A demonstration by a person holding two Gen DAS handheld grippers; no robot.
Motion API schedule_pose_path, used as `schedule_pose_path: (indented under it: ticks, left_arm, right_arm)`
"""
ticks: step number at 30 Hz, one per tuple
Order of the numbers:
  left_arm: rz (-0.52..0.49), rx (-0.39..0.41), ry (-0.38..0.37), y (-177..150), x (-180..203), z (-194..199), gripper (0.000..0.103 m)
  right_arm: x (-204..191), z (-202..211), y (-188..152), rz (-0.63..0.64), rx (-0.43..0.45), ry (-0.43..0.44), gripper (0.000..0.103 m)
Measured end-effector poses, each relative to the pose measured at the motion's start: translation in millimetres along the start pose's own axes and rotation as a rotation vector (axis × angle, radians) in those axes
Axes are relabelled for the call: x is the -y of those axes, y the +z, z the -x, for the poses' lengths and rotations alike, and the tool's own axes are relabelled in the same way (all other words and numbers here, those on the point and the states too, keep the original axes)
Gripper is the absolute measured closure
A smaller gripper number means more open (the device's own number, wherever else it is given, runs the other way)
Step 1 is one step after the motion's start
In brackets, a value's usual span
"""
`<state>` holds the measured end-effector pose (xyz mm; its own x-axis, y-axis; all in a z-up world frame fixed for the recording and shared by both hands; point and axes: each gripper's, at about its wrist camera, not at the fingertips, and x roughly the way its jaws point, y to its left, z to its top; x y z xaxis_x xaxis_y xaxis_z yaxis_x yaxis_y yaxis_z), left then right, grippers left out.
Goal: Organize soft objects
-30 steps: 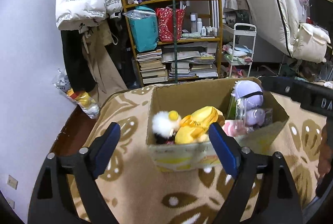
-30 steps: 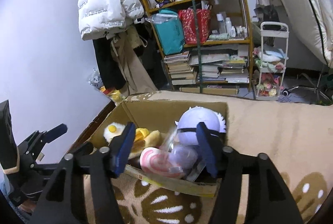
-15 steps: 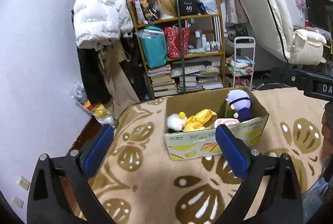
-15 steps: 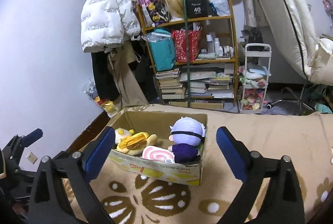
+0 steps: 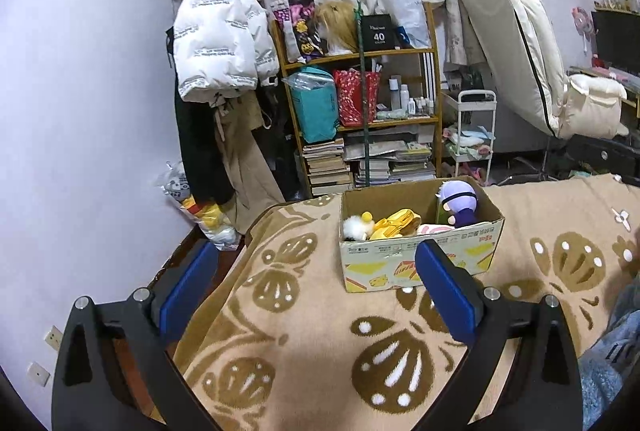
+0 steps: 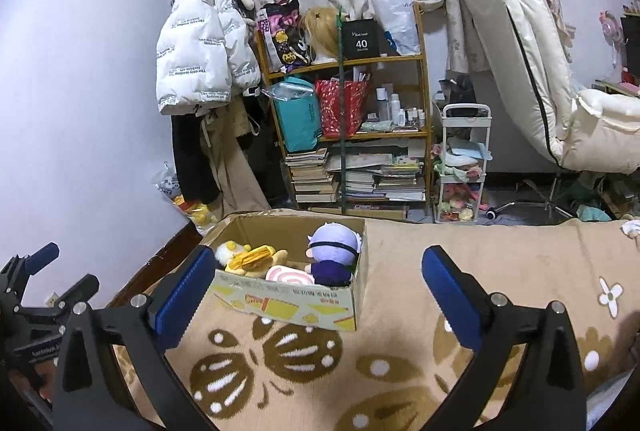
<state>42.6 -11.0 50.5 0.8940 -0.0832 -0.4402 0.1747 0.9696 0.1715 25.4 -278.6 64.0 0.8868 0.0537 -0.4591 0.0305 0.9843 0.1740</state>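
Plush toys (image 5: pixel 400 225) are piled in a cardboard box (image 5: pixel 420 257) set on the patterned blanket (image 5: pixel 304 343). Both tongs are spread wide, nothing held or touched: left gripper (image 5: pixel 316 291) jaws were just opened a bit more, right gripper (image 6: pixel 320 295) too. "40" can be read on a black box (image 6: pixel 362 39) on the shelf; the carton's print can't be made out. Box is seen around 1 o'clock from the left tongs, 11 o'clock from the right, well apart.
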Motion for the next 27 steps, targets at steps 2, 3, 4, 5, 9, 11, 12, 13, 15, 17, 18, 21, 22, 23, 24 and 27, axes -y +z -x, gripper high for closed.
schedule_pose_path:
  ticks: [2,3,4,5,9,11,12,13,15,17,18,21,22,23,24,27]
  left_arm:
    - [0.007,0.015,0.012,-3,-3,6,0.004]
    - [0.008,0.024,0.017,-5,-3,9,0.004]
    - [0.009,0.034,0.023,-7,-4,13,0.003]
    - [0.01,0.043,0.025,-9,-5,15,0.002]
    - [0.024,0.06,0.018,-15,-9,18,0.002]
    - [0.038,0.059,0.009,-18,-11,16,0.002]
    - [0.044,0.056,0.006,-20,-12,15,0.002]
    - [0.051,0.055,0.003,-22,-14,14,0.002]
    - [0.056,0.053,0.005,-26,-15,12,0.002]
    - [0.061,0.045,0.009,-30,-17,10,0.002]
    - [0.065,0.037,0.008,-32,-18,8,0.002]
    - [0.063,0.021,0.016,-38,-18,3,0.002]
    - [0.059,0.02,0.017,-40,-18,2,0.002]
    - [0.057,0.012,0.015,-42,-18,0,0.002]
    - [0.058,0.007,0.015,-43,-18,-1,0.002]
    - [0.052,-0.007,0.014,-47,-16,-6,0.002]
  right_arm:
    - [-3,9,-5,0.013,0.015,-0.003,0.0]
    - [-4,12,-6,0.016,0.023,-0.001,0.0]
    - [-5,15,-9,0.022,0.034,-0.003,0.0]
    - [-6,19,-12,0.026,0.042,-0.004,0.0]
    - [-10,25,-24,0.05,0.07,-0.009,0.0]
    - [-11,24,-30,0.055,0.078,-0.011,0.0]
    - [-11,22,-32,0.054,0.075,-0.01,0.0]
    - [-12,23,-32,0.055,0.07,-0.012,0.0]
    - [-14,20,-35,0.066,0.062,-0.012,0.0]
    - [-16,17,-39,0.08,0.056,-0.012,0.0]
    - [-17,15,-41,0.089,0.052,-0.021,0.0]
    - [-17,7,-45,0.09,0.026,-0.025,0.0]
    - [-17,4,-45,0.089,0.022,-0.026,0.0]
    - [-17,1,-47,0.089,0.016,-0.026,0.0]
    - [-16,-1,-47,0.089,0.014,-0.026,0.0]
    - [-17,-8,-50,0.098,0.001,-0.029,0.0]
